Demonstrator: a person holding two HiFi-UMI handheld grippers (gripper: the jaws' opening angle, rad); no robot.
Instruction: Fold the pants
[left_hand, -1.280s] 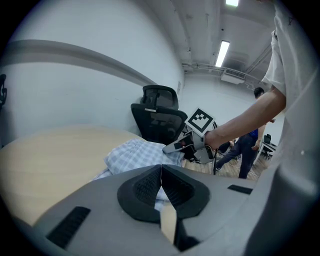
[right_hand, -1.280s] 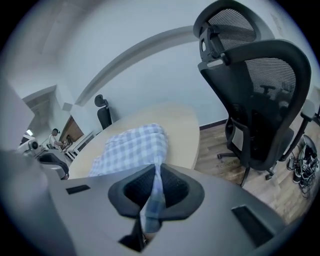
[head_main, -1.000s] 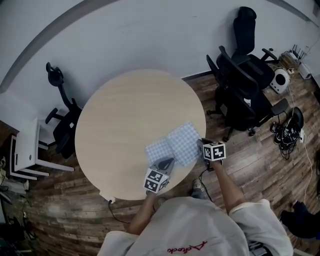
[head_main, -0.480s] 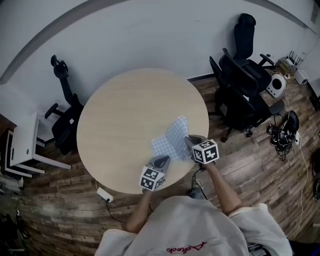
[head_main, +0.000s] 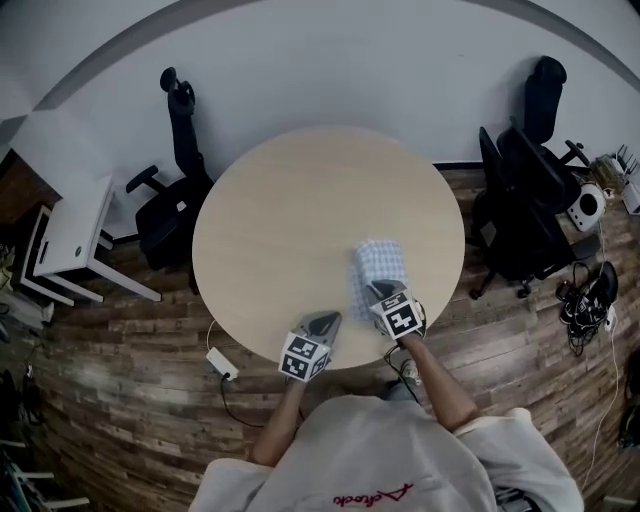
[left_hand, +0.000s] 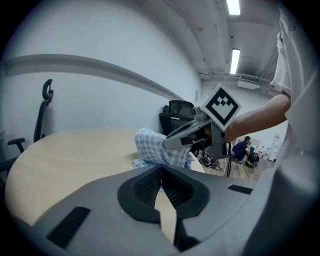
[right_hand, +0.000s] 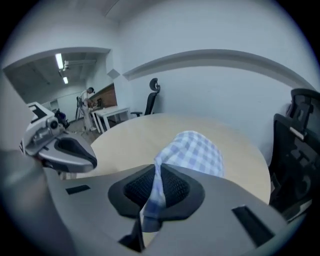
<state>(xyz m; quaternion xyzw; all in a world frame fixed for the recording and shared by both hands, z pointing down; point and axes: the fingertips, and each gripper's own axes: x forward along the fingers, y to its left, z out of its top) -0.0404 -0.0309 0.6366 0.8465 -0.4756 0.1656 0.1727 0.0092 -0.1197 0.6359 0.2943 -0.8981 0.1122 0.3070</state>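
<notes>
Near the bench (head_main: 260, 200) front edge lie the pants (head_main: 380, 262), judged soft, light and limp, best taken by an edge, as the right gripper (head_main: 383, 292) pinches them; left gripper (head_main: 324, 322) pressed together, empty.

White short-sleeved shirt (head_main: 400, 450), red script (head_main: 372, 496); grey hand-held grippers (head_main: 325, 321) (head_main: 379, 289) carry marker cubes (head_main: 303, 358) (head_main: 400, 318).

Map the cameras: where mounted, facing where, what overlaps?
Head view: on the person's head, looking steeply down at the table; shows shirt, forearms, left gripper, right gripper.
Left gripper view: on the left gripper, looking across the table at the checked pants and right gripper; own jaws shut, empty.
Right gripper view: on the right gripper, facing the wall; own jaws pinching the pants.
Shared: pants in all three.
</notes>
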